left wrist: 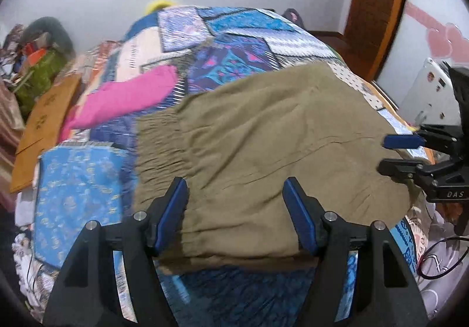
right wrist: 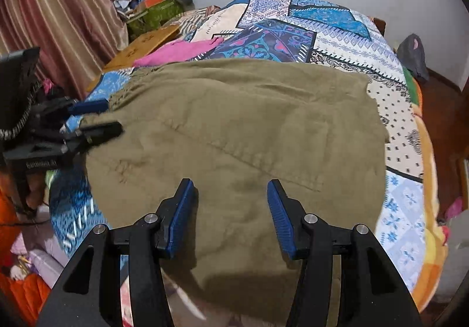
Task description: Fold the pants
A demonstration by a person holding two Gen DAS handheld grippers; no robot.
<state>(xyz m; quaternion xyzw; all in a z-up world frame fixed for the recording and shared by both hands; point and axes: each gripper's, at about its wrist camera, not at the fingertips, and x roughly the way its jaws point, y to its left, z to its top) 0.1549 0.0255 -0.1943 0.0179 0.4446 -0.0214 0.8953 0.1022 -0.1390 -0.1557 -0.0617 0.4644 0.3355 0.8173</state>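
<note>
Olive-green pants (left wrist: 263, 145) lie spread flat on a patchwork bedspread (left wrist: 228, 42), their gathered elastic waistband (left wrist: 161, 145) to the left. They also fill the right wrist view (right wrist: 249, 127). My left gripper (left wrist: 236, 198) is open and empty, hovering over the near edge of the pants by the waistband. My right gripper (right wrist: 231, 198) is open and empty over the near edge further right. Each gripper shows in the other's view: the right gripper (left wrist: 390, 154) at the pants' right end, the left gripper (right wrist: 102, 117) by the waistband.
A pink garment (left wrist: 129, 95) lies on the bed beyond the waistband. A brown cardboard piece (left wrist: 44, 124) and a cluttered pile (left wrist: 38, 63) sit at the left. A wooden door frame (left wrist: 378, 4) stands at the right. A striped curtain (right wrist: 58, 4) hangs left.
</note>
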